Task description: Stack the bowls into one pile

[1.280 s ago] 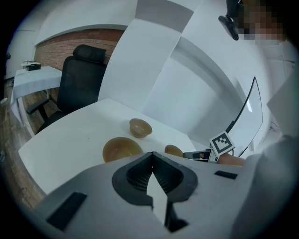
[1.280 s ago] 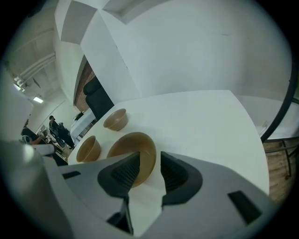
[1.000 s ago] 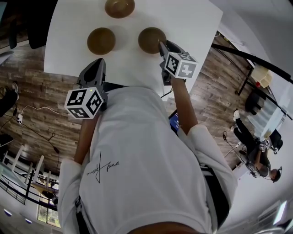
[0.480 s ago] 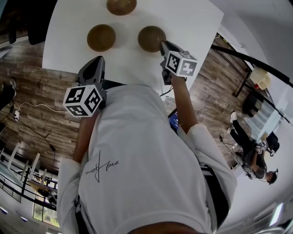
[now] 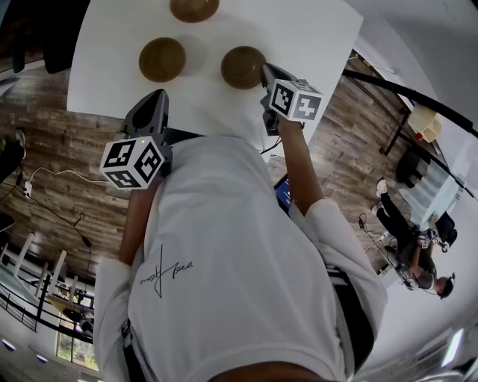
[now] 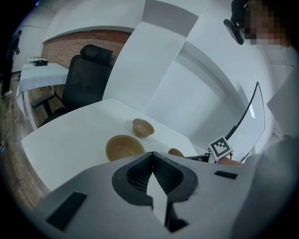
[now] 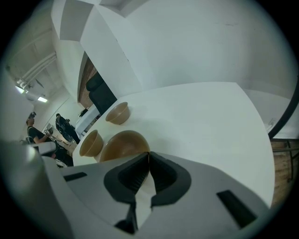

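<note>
The right bowl [image 5: 240, 66], a small round brown bowl with a thin wall, stands near the front edge of the white table [image 5: 306, 33]. The right gripper [image 5: 263, 71] is at the side of this bowl nearest to the person. Its jaws have just been closing, and they pinch the rim. In the right gripper view the brown wall shows between the pads, and the tips of the right gripper [image 7: 148, 154] are almost together on it. The left bowl [image 5: 162, 59], same colour and shape, stands beside it, apart from it, and the far bowl [image 5: 194, 7] stands behind the two, also alone. The left gripper [image 5: 153, 101] is over the front edge of the table, before the left bowl and not touching it. Its jaws are pressed together with nothing between them. Behind the table a black office chair [image 6: 88, 70] is standing. Around the table is a wooden plank floor [image 5: 45, 142].
</note>
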Tool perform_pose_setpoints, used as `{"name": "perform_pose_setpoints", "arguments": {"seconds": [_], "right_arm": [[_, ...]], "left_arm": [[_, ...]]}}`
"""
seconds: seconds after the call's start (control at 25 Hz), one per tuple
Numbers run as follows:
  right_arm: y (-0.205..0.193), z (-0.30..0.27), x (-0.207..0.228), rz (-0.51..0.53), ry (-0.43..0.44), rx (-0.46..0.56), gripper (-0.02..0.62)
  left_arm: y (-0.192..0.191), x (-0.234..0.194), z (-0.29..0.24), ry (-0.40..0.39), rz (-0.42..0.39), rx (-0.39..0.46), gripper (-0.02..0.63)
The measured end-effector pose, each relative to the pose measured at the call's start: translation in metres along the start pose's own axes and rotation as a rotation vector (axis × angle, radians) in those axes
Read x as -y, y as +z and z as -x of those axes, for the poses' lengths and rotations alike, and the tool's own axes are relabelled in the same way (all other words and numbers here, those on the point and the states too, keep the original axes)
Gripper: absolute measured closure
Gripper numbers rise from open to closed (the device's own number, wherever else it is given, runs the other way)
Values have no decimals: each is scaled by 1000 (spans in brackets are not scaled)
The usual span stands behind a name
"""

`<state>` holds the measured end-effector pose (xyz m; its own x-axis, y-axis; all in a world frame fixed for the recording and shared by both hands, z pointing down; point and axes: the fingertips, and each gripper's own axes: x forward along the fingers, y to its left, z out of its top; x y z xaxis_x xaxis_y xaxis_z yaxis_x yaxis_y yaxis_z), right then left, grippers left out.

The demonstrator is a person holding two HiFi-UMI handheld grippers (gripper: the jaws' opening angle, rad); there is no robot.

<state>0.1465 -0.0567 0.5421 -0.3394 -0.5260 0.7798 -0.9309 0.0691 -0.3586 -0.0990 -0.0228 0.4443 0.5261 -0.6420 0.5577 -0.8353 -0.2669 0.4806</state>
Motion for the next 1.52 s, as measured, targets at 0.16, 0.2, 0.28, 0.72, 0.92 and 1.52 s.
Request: {"name": "perform_pose_setpoints", "arguments": {"seconds": [0.16, 0.2, 0.28, 0.72, 0.92, 1.52], "right_arm": [[0, 2, 2, -6, 3, 4, 575], [0, 2, 3, -11, 6, 5, 575], [-1, 3, 2, -16, 10, 4, 575], [-1, 5, 1, -20, 10, -3, 577], [1, 9, 2, -26, -1, 0, 577], [24, 9, -25, 47, 3, 29, 575]], "left_arm": [[0, 1, 0, -1, -2, 3, 598], [0, 2, 0, -1, -3, 3, 598], [0, 2, 1, -1, -1, 5, 598], [0, 2, 0, -14, 7, 14, 598], [2, 2, 1, -20, 9, 18, 598], [14, 2, -3, -43, -32, 30, 598]]}}
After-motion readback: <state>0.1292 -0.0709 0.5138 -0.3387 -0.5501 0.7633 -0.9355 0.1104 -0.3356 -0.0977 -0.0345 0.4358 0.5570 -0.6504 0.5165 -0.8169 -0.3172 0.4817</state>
